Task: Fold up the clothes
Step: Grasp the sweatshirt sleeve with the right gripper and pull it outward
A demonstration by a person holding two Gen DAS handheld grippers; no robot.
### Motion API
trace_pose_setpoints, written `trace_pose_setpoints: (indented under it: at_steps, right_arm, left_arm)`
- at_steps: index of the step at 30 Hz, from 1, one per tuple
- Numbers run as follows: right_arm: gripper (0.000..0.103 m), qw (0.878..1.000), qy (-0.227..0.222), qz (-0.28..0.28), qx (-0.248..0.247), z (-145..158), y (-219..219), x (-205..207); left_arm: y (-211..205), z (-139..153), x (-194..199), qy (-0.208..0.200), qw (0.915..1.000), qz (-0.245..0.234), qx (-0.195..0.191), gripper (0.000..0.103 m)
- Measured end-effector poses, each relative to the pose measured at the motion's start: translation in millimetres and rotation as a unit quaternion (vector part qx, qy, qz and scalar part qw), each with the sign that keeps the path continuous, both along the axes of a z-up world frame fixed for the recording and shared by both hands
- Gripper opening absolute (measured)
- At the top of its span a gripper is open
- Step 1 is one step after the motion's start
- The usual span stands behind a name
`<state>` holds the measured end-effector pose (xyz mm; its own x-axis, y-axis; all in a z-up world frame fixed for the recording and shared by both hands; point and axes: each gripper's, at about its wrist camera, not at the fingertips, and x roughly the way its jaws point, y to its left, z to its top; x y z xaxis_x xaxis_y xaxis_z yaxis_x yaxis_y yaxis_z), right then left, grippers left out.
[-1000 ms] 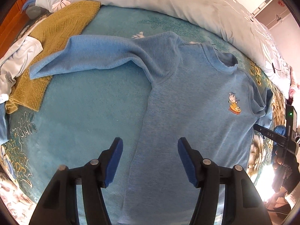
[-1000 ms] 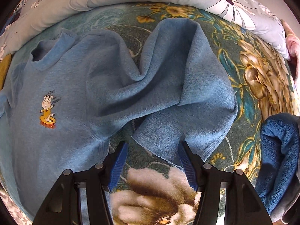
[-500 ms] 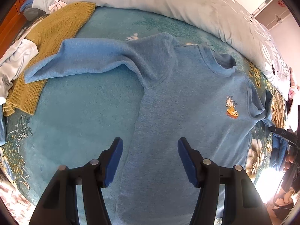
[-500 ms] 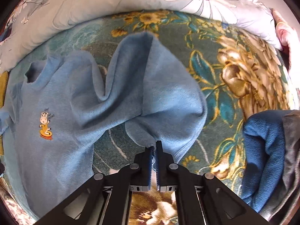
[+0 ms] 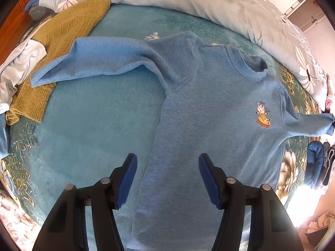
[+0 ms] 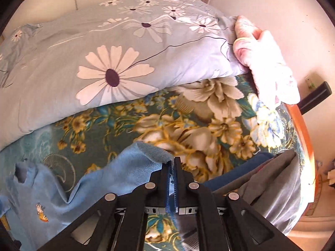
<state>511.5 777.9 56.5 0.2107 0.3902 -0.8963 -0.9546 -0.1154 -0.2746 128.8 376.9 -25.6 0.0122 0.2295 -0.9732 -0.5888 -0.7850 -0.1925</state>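
A light blue long-sleeved sweater [image 5: 209,125] with a small cartoon patch [image 5: 262,115] lies front up on the teal floral bedspread [image 5: 94,125]. Its left sleeve [image 5: 94,60] stretches flat to the left. My left gripper [image 5: 167,179] is open and empty, hovering over the sweater's lower body near its left side edge. My right gripper [image 6: 172,167] is shut on the cuff of the other sleeve [image 6: 134,167] and holds it lifted, stretched out to the right, away from the body. In the left wrist view that sleeve [image 5: 309,123] runs to the right edge.
A mustard knit sweater [image 5: 60,41] and a white garment [image 5: 18,62] lie at the left. A flowered quilt [image 6: 104,62] is bunched along the back. A dark blue fleece [image 5: 316,163] and a grey garment [image 6: 278,188] lie at the right by the bed's wooden edge [image 6: 303,138].
My right gripper closed on the crumpled right sleeve's cuff, then lifted and pulled it out to the right, straightening it. My left gripper stayed open and drifted slightly.
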Motion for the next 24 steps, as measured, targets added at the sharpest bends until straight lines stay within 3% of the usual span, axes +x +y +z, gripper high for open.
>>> trace_pose_setpoints:
  at_steps: [6, 9, 18, 20, 22, 24]
  right_arm:
    - [0.003, 0.998, -0.050, 0.004, -0.043, -23, 21, 11]
    - [0.003, 0.997, -0.053, -0.010, -0.059, -32, 21, 20]
    - [0.005, 0.995, -0.054, 0.049, -0.060, -29, 10, -3]
    - [0.014, 0.995, -0.061, 0.061, -0.055, -26, 6, -10]
    - [0.041, 0.995, -0.067, 0.065, -0.041, -21, 3, -13]
    - [0.046, 0.996, -0.058, 0.062, -0.027, -13, 0, -17]
  left_arm:
    - [0, -4, 5, -0.008, 0.9997, 0.018, -0.013, 0.062]
    - [4, 1, 8, -0.005, 0.9997, 0.022, -0.012, 0.062]
    - [6, 24, 10, 0.006, 0.9987, 0.051, 0.002, 0.062]
    - [-1, 31, 7, 0.010, 0.9976, 0.069, 0.005, 0.062]
    - [-10, 38, 2, 0.015, 0.9961, 0.087, 0.008, 0.062]
    - [-22, 45, -6, 0.024, 0.9941, 0.105, 0.010, 0.062]
